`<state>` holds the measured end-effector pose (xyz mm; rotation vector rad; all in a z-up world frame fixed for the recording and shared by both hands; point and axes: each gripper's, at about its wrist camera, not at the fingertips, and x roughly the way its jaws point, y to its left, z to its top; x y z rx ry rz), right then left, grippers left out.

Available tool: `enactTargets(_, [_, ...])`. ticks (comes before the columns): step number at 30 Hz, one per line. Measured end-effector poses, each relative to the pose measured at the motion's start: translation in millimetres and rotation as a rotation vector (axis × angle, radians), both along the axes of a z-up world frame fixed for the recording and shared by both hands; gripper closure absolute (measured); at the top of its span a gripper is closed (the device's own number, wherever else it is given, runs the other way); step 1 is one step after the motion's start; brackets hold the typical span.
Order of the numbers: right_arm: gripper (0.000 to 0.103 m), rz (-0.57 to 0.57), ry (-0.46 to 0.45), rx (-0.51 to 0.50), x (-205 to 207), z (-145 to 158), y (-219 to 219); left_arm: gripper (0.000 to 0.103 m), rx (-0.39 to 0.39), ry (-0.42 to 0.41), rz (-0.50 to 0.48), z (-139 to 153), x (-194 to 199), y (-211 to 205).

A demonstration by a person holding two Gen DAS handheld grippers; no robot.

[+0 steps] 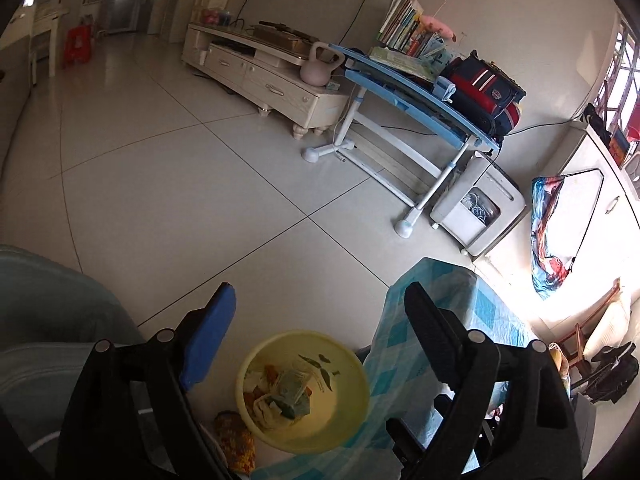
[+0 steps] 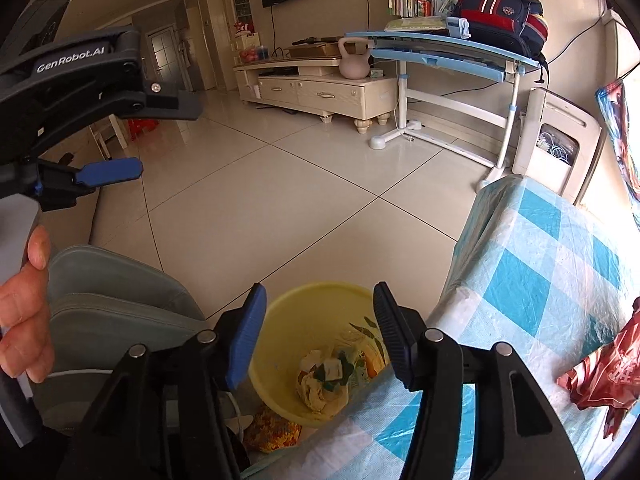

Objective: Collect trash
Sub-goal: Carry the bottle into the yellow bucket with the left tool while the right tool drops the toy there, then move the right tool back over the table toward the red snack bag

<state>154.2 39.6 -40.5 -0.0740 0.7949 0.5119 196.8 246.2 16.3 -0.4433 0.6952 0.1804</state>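
While both tools hang over the bin, your left gripper [image 1: 316,316] and right gripper [image 2: 320,320] stand wide apart, jaws spread, nothing held. Below them the yellow bin [image 2: 296,320] sits on the floor against the checked tablecloth [image 2: 540,280], already holding crumpled trash [image 2: 326,380]. A patterned scrap [image 2: 272,432] lies just beside the bin, possibly trash, view poor. Risk: reach for it and you could snag the cloth edge or tip the bin.

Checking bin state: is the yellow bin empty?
No. The yellow bin already holds crumpled trash at its bottom.
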Motion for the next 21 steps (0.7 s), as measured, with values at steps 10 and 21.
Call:
enactTargets(10, [0.035,-0.098,-0.094,-0.018,-76.2,9.5,-55.7,0.009,0.166,-0.112,-0.063,36.3,-21.4,-38.4])
enactTargets(21, [0.033,-0.267,-0.113,-0.031,-100.1,10.0,-100.2,0.007,0.294,-0.131,-0.151,47.2,-32.8,-81.2])
